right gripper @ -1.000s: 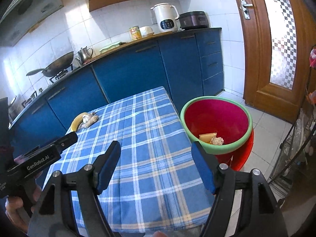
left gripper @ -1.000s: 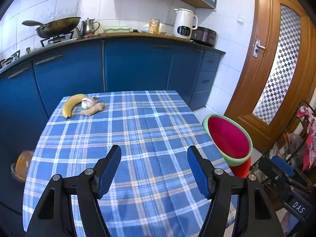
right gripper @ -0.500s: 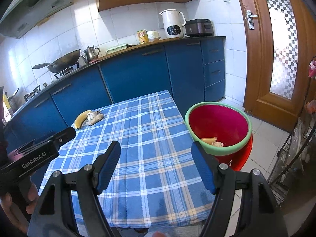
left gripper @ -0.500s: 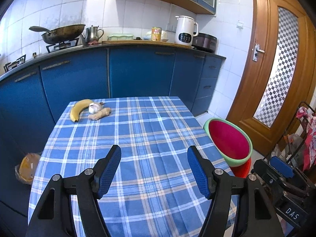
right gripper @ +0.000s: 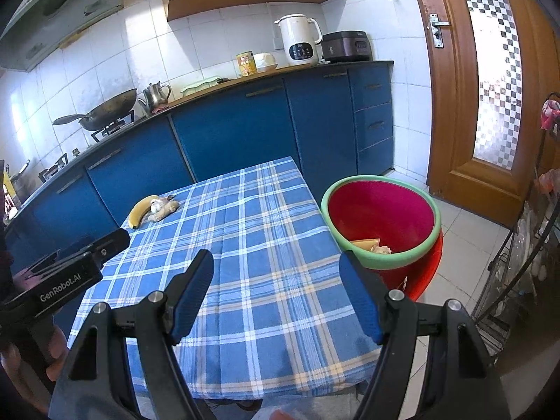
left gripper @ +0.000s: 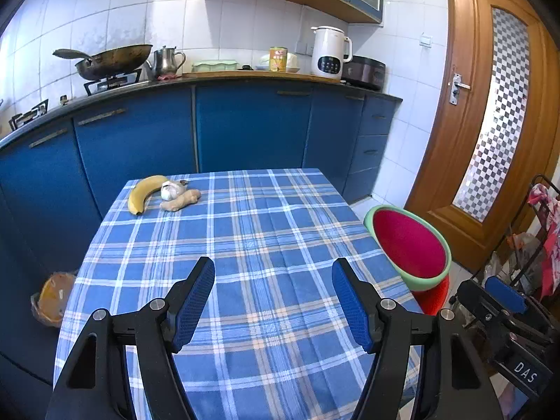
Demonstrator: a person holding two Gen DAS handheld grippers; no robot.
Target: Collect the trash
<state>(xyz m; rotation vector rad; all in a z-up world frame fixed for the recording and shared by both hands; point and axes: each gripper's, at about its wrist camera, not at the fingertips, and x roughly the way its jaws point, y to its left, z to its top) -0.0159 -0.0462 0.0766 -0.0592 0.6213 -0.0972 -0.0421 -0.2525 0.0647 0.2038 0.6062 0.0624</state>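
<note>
Two grippers: left gripper (left gripper: 273,299) and right gripper (right gripper: 276,297), fingers apart, empty, low in frame.
Trash: scraps (right gripper: 372,245) in bin (right gripper: 381,262), right of surface (left gripper: 245,245).
Upper left: banana (left gripper: 144,192), garlic (left gripper: 170,190), ginger (left gripper: 180,201).

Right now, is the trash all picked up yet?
Some scraps already lie in the red bin. Both the left gripper and the right gripper are open and empty. A banana, garlic and ginger lie on the table.

A wok (left gripper: 115,59), kettle (left gripper: 330,52) and tin can (left gripper: 278,58) are sitting on the counter far ahead of the gripper.
</note>
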